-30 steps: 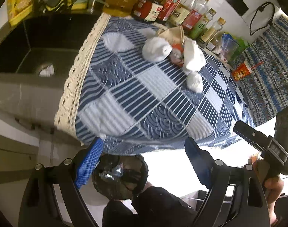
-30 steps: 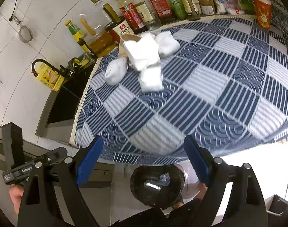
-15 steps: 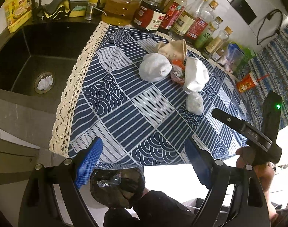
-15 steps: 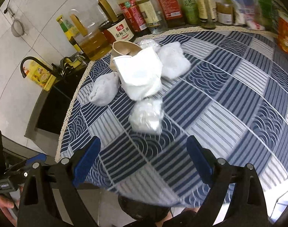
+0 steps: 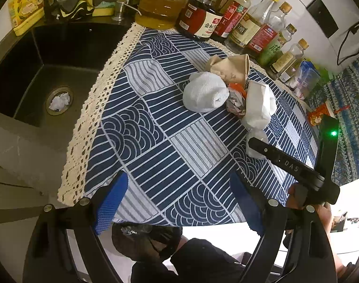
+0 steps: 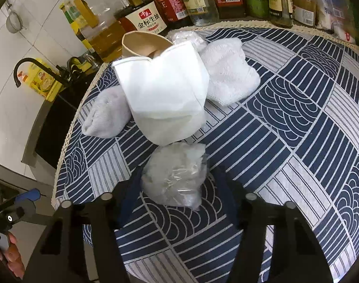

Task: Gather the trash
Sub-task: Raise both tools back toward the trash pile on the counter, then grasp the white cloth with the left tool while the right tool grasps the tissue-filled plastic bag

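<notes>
Trash is heaped on the blue patterned tablecloth: a white paper cup on its side, a brown paper cup behind it, two white rolled wads, and a crumpled clear plastic wad nearest me. My right gripper straddles the plastic wad and its jaws are closing. The left pad lies against the wad; a thin gap shows at the right pad. My left gripper is open and holds nothing, over the cloth's front edge. Below it hangs a black trash bag. The same heap lies far ahead in the left wrist view.
Sauce and oil bottles line the back of the counter. A dark sink with a tissue in its drain lies left of the cloth's lace edge. A red snack cup stands at the far right.
My right gripper moved forward and down to the clear plastic wad, and its jaws narrowed around it. My left gripper drifted forward over the table's edge, still open.
</notes>
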The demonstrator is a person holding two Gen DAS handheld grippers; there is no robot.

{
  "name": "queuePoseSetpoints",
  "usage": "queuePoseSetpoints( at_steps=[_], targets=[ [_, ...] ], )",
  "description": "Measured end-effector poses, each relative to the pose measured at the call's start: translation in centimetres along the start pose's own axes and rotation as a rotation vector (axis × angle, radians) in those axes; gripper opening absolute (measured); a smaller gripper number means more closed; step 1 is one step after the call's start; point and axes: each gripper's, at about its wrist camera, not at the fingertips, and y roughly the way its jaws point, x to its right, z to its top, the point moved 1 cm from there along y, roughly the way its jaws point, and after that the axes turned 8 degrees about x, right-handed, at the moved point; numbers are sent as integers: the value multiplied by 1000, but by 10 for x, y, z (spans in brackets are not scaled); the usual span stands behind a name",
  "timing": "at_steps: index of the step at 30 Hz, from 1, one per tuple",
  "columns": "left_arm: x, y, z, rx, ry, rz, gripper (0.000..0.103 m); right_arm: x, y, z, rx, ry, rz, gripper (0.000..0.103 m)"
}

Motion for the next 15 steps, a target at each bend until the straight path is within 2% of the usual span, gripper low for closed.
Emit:
queuePoseSetpoints(
  at_steps=[3, 15],
  targets=[
    [5, 7, 5, -9, 7, -2, 86, -1, -2, 0, 2, -13, 3, 52],
    [30, 32, 26, -32, 82, -19, 86, 11, -33, -1, 20, 13, 18, 52]
  ],
)
